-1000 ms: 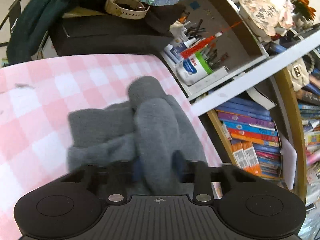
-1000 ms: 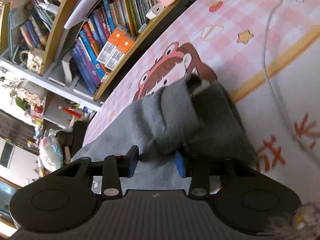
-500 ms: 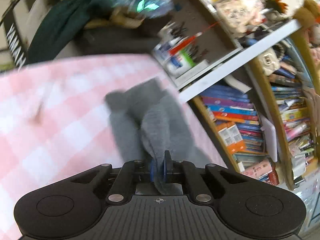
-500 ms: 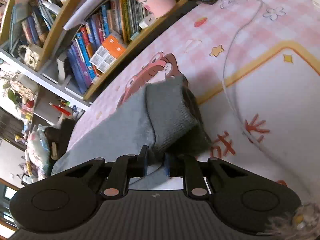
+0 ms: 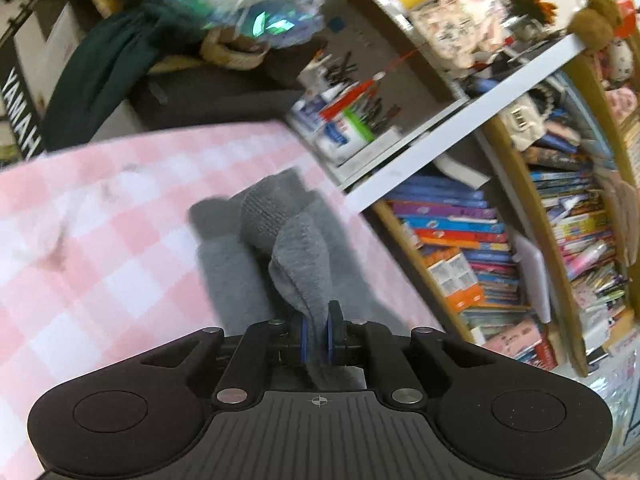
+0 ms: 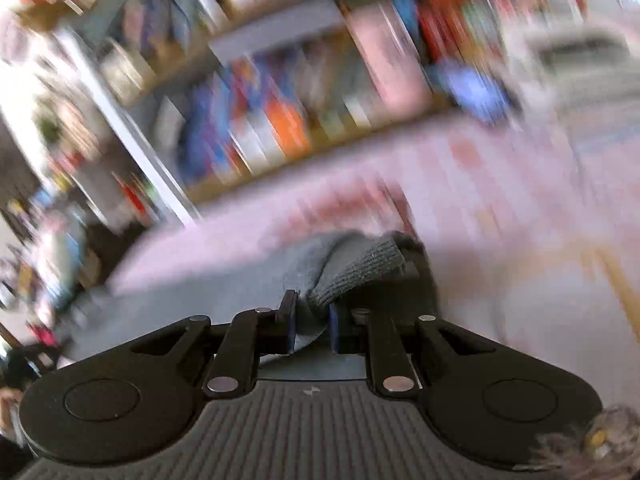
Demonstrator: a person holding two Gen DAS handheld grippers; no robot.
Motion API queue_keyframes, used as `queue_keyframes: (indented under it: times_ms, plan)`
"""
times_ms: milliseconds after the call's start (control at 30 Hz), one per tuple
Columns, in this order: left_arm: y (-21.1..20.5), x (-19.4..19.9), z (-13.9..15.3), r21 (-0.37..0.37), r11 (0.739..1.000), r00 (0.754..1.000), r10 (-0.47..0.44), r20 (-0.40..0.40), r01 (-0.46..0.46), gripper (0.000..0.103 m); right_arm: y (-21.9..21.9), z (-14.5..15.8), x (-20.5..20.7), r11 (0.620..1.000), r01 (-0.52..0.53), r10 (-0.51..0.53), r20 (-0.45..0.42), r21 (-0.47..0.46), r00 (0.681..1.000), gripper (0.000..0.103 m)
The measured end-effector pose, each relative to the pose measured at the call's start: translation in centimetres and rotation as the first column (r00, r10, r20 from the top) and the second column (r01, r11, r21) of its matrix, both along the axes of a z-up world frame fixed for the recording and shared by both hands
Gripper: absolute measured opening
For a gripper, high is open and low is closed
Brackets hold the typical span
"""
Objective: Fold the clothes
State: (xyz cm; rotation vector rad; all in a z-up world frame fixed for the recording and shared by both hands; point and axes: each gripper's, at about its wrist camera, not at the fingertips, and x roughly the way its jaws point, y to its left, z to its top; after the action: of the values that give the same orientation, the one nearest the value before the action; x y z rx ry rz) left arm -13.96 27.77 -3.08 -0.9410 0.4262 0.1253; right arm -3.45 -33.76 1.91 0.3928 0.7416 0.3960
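Observation:
A grey knitted garment (image 5: 256, 248) lies bunched on the pink checked cloth (image 5: 100, 216). My left gripper (image 5: 316, 334) is shut on a fold of it, and the cloth rises from the pile into the blue pads. In the blurred right wrist view the same grey garment (image 6: 352, 268) shows a ribbed edge, and my right gripper (image 6: 313, 326) is shut on that edge. The rest of the garment trails left and low behind the right fingers (image 6: 286, 316).
A bookshelf (image 5: 472, 248) packed with books runs along the right of the surface. A white shelf board (image 5: 452, 132) carries pens and bottles. A dark green cloth (image 5: 104, 60) hangs over a black case at the back left.
Both grippers were open around the grey garment and have shut on it. The right one has rolled and lifted with its fold; the left has shifted sideways, pulling its fold up.

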Motion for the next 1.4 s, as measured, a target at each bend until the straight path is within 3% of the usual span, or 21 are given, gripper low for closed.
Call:
queue_keyframes:
  times_ms: [67,100,133,200,400,467,567,667,700,867,933,967,1067,1233,1300,1400]
  plan:
    - [0.1,-0.1,-0.3,-0.005,1.000,1.000,0.003,-0.007,-0.003,0.008,-0.7,-2.6,0.2,1.000,0.027,-0.026,-0.099,0.010,0.995,0.016]
    - [0.1,-0.2,-0.4,-0.004,1.000,1.000,0.004,-0.009,-0.004,0.011,-1.2,-2.8,0.0,0.999,0.034,-0.031,-0.086,0.039,0.996,0.020]
    - [0.0,-0.2,-0.3,0.002,1.000,1.000,0.005,-0.012,-0.005,0.012,-1.3,-2.6,-0.3,0.998,0.047,-0.043,-0.078,0.043,0.996,0.031]
    - [-0.2,-0.1,0.0,0.025,1.000,1.000,0.008,-0.018,-0.008,0.014,-1.4,-1.8,-0.7,0.997,0.081,-0.081,-0.032,0.009,0.996,0.044]
    - [-0.3,-0.1,0.2,0.048,0.998,0.999,0.031,-0.025,-0.030,0.024,-0.9,1.3,-2.7,0.979,0.152,-0.123,0.203,-0.133,0.971,0.043]
    - [-0.2,0.1,0.0,0.029,0.999,0.999,0.045,-0.031,-0.044,0.024,0.2,1.9,-3.0,0.971,0.154,-0.096,0.293,-0.181,0.951,0.043]
    - [0.0,0.4,-0.6,-0.009,0.998,0.997,0.063,-0.042,-0.063,0.023,3.1,2.1,-2.9,0.960,0.091,0.011,0.357,-0.266,0.934,0.039]
    - [-0.1,0.9,-0.7,-0.019,0.998,0.997,0.067,-0.042,-0.067,0.019,6.3,0.9,-2.0,0.927,0.020,0.118,0.344,-0.373,0.932,0.031]
    - [-0.1,1.1,-0.5,-0.013,0.998,0.997,0.062,-0.041,-0.063,0.009,6.9,0.3,-1.6,0.920,0.003,0.134,0.322,-0.393,0.937,0.029]
    - [-2.1,0.0,3.5,0.140,0.989,0.997,0.041,0.069,-0.050,0.007,8.3,-2.9,0.4,0.881,-0.095,0.198,0.179,-0.464,0.964,0.029]
    - [-2.3,-0.6,4.2,0.167,0.984,0.995,0.052,0.089,-0.066,0.007,8.5,-3.0,0.1,0.866,-0.101,0.223,0.197,-0.490,0.955,0.029]
    - [-2.2,-0.7,4.2,0.168,0.983,0.995,0.060,0.082,-0.074,0.008,8.5,-3.1,0.0,0.860,-0.103,0.233,0.204,-0.500,0.951,0.029]
    - [-0.9,-0.2,1.4,0.101,0.992,0.995,0.084,-0.051,-0.079,0.009,8.2,-3.4,0.1,0.868,-0.105,0.231,0.208,-0.485,0.950,0.030]
    - [-1.3,-1.1,0.5,0.150,0.984,0.990,0.109,-0.089,-0.094,0.022,7.9,-3.5,-0.1,0.869,-0.116,0.247,0.217,-0.482,0.944,0.030]
    - [-1.4,-1.7,1.4,0.215,0.970,0.987,0.134,-0.092,-0.112,0.046,7.9,-3.5,-0.1,0.874,-0.116,0.245,0.221,-0.473,0.944,0.030]
    - [-1.3,-2.5,2.5,0.305,0.938,0.977,0.197,-0.082,-0.164,0.064,7.9,-3.5,-0.2,0.875,-0.115,0.244,0.223,-0.470,0.944,0.030]
